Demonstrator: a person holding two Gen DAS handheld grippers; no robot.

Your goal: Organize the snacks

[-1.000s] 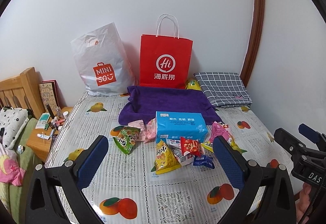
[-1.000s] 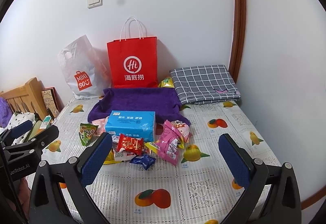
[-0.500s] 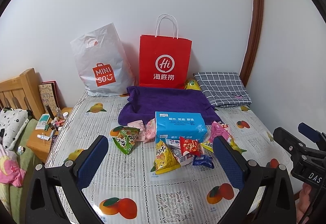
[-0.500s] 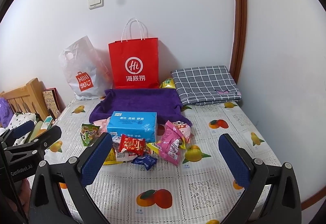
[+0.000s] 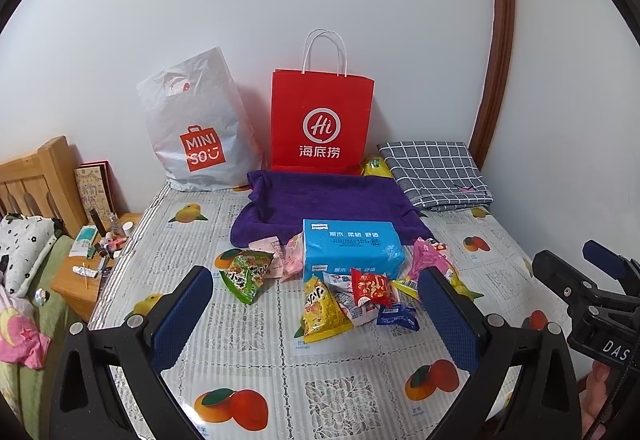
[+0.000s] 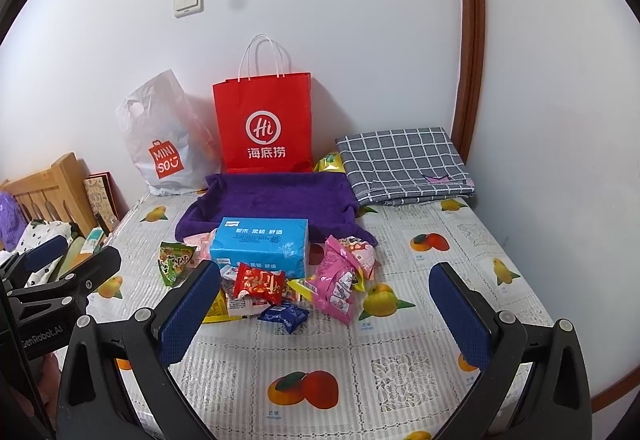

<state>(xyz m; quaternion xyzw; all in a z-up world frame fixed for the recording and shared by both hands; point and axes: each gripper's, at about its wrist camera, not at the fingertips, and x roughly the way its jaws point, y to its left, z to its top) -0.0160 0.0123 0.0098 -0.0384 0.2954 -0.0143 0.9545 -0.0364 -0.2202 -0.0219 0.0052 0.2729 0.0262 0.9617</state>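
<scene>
- My left claw (image 5: 314,314) hovers over the table (image 5: 256,372), fingers spread wide, nothing held. My right claw (image 6: 324,308) is the same: wide open, empty, short of the pile.
- Snacks lie mid-table, in front of the purple towel (image 5: 320,200), crowded around the blue tissue pack (image 5: 350,250).
- Far left: green packet (image 5: 246,274), apart from the rest. Looks light and crinkly; I'd pinch a crimped edge.
- Yellow packet (image 5: 320,310) is puffed and probably slippery. I'd take it at a sealed end, not the belly, so nothing crushes.
- Red packet (image 5: 370,286) rests on other wrappers; small and light, likely to slide.
- Small blue packet (image 5: 398,316) lies flat; an across-the-middle grip seems fine.
- Far right: pink packets (image 6: 340,280), soft film, overlapping. I'd lift one at its top seam.
</scene>
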